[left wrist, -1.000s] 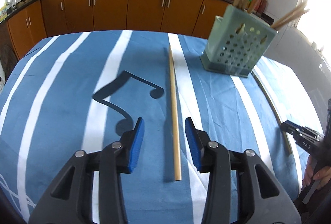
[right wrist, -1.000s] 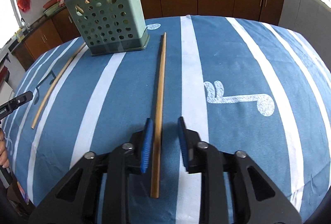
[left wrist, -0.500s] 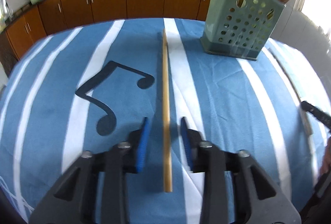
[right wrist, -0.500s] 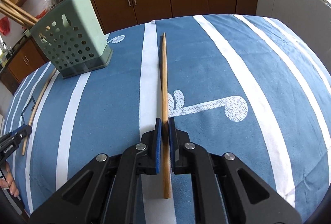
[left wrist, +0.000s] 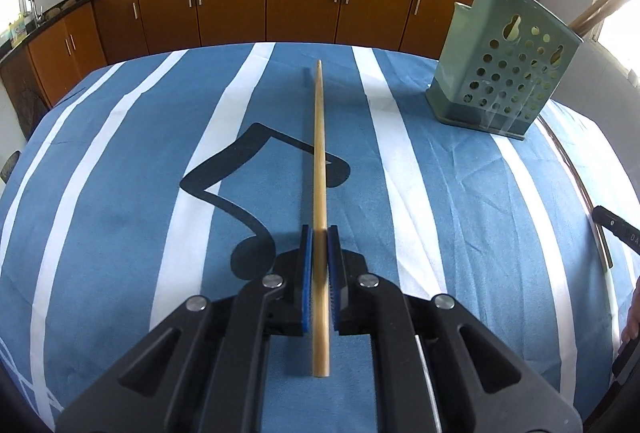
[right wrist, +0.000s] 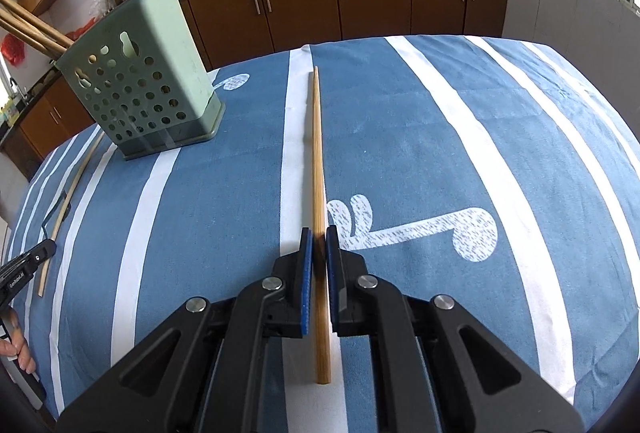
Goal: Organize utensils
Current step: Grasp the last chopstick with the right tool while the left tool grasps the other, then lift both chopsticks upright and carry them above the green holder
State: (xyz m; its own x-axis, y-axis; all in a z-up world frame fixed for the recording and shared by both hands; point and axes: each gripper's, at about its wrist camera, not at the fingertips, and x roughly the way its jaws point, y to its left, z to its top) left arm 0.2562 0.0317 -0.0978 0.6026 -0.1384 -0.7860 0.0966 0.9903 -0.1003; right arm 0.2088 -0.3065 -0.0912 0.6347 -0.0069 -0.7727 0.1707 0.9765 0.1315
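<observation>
My left gripper point(left wrist: 320, 233) is shut on a long wooden chopstick point(left wrist: 319, 153) that points away from me over the blue striped cloth. My right gripper point(right wrist: 319, 233) is shut on a second wooden chopstick point(right wrist: 316, 153), also pointing away. The green perforated utensil holder point(left wrist: 504, 73) stands at the right in the left wrist view and at the left in the right wrist view point(right wrist: 140, 85), with several chopsticks standing in it.
Another chopstick point(right wrist: 68, 193) lies on the cloth left of the holder, next to the other gripper's tip point(right wrist: 28, 261). It shows in the left wrist view point(left wrist: 576, 185) at the right. Brown cabinets point(left wrist: 240, 1) line the far wall beyond the table edge.
Both grippers closed on their chopsticks: the right one by half a second ago, the left one just now. Both chopsticks now sit slightly raised off the cloth.
</observation>
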